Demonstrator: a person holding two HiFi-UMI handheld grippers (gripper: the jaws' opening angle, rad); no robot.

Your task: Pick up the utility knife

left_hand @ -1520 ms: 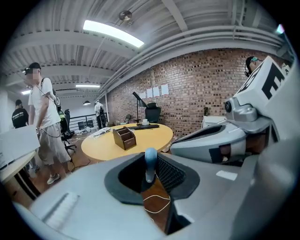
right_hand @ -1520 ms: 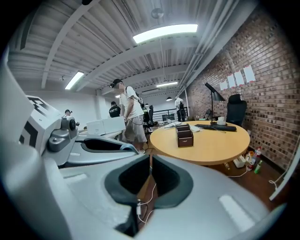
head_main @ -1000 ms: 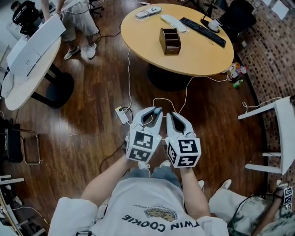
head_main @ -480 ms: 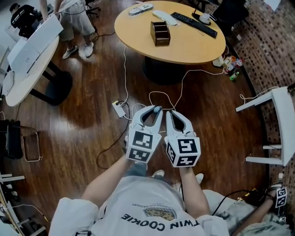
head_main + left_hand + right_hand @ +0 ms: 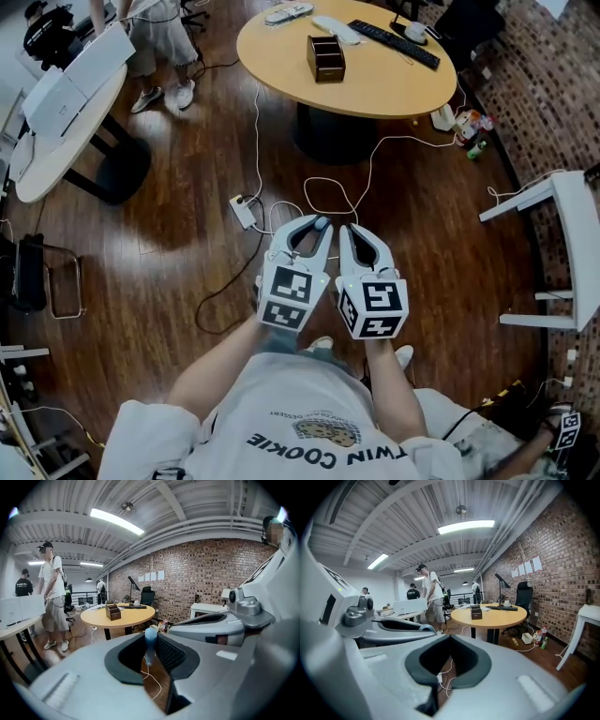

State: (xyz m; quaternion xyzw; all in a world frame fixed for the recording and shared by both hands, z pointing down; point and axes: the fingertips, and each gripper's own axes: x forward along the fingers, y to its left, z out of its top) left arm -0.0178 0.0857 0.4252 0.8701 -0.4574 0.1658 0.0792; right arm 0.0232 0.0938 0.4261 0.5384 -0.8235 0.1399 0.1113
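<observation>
- The utility knife (image 5: 150,644), seen as a slim light-blue piece, sat clamped between the left claw's (image 5: 322,225) jaws, showing at their tips.
- The right claw (image 5: 344,231) hung just beside the left, jaws closed together and empty.
- Well ahead of both claws stood a round worktop (image 5: 375,89) carrying a wooden organiser (image 5: 325,58).

White printed T-shirt (image 5: 298,433), grey left claw (image 5: 320,226), grey right claw (image 5: 345,232), black-and-white marker cubes (image 5: 287,298)

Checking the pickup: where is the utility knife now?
In the left gripper view, the blue utility knife sits clamped by the left gripper, beside the right gripper, over the floor.
</observation>
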